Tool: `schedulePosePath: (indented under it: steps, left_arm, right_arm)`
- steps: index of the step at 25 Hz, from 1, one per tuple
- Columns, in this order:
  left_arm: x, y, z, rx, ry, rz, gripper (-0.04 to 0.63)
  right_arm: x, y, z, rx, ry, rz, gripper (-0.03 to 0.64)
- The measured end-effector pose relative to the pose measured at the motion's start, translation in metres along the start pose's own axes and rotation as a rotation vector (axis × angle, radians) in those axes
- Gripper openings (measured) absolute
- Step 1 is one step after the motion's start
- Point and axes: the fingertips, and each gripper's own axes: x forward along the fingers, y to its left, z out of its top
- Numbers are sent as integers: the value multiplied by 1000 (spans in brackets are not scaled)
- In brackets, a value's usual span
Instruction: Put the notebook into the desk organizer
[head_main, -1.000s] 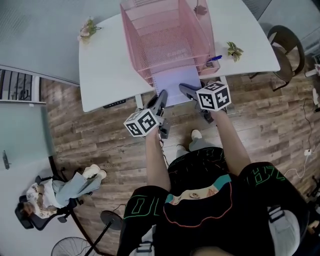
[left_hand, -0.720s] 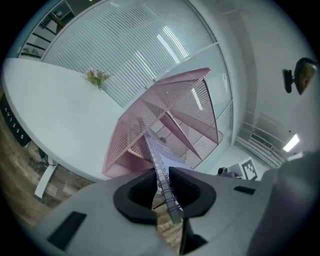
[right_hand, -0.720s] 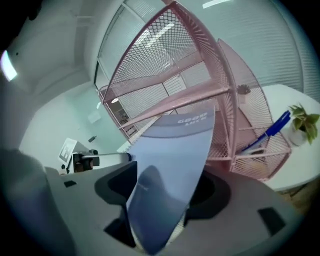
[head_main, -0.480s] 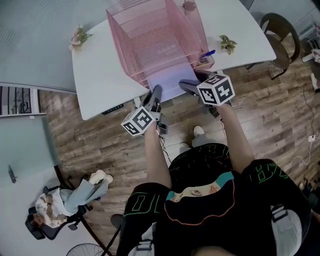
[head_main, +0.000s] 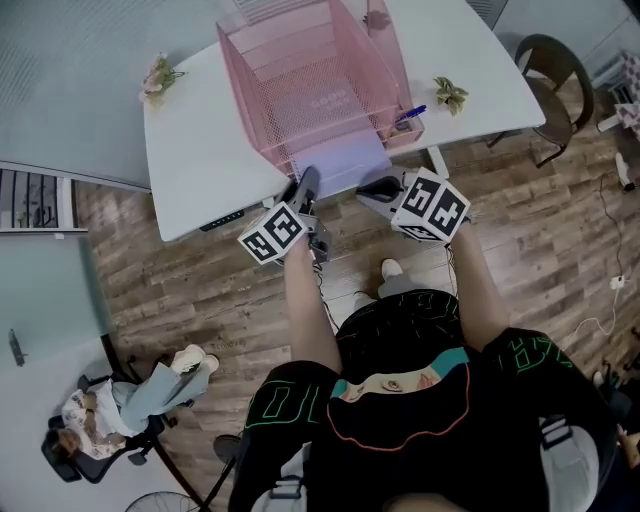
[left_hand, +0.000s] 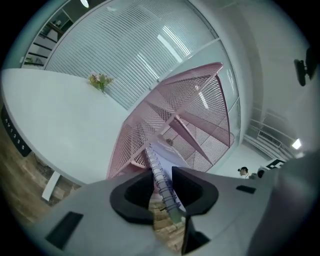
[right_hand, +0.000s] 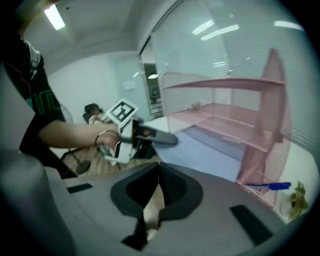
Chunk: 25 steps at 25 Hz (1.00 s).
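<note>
A lavender spiral notebook lies flat, its far part inside the bottom tray of the pink mesh desk organizer and its near part jutting over the table edge. My left gripper is at the notebook's left edge. In the left gripper view the wire spiral runs between the jaws, which have just been opening and stand slightly apart from it. My right gripper hovers off the notebook's right corner, its jaws just closed with nothing between them. The right gripper view shows the notebook and the left gripper.
The white table carries small plants and a blue pen beside the organizer. A dark chair stands at the right. A seated person is on the wood floor at lower left.
My right gripper has pulled back from the notebook toward me, lifted, rolled and shut. My left gripper stays at the spiral edge. The notebook remains in the bottom tray.
</note>
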Motion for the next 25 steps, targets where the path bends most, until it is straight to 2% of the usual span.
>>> schedulePosePath:
  steps: [2,4,6,9,14,17,20,22,24,25]
  left_arm:
    - [-1,-1,0,23,0,6,124]
    - [-5,0,-3,69,12,21,137]
    - [-10,-2,-6,114,29,23,160]
    - [-18,-5,-7,163,48,25,203]
    - [-34,-6,-6,255,76,25,231]
    - [-41,-18,-10,334,136,-28,176]
    - [-47,-17,-14,430,205,-7,118]
    - [-52,-18,-23,486,284,-19,90]
    - [-56,-27,-40,519,386,-94,23]
    - [-56,-32,-51,534,447,-131,18]
  right_arm:
    - [14,17,-20,-90,159,41,6]
    - [23,17,-35,-146,289,13,6]
    - [30,11,-42,-178,356,-31,6]
    - [38,1,-39,-199,365,-103,5]
    - [51,-4,-26,-240,317,-144,5]
    - [55,-9,-28,-252,339,-153,5]
    - [58,-9,-28,-249,336,-156,5]
    - [58,-9,-27,-247,323,-152,5]
    - [57,-9,-25,-244,311,-145,5]
    - [56,-9,-24,-241,305,-142,5]
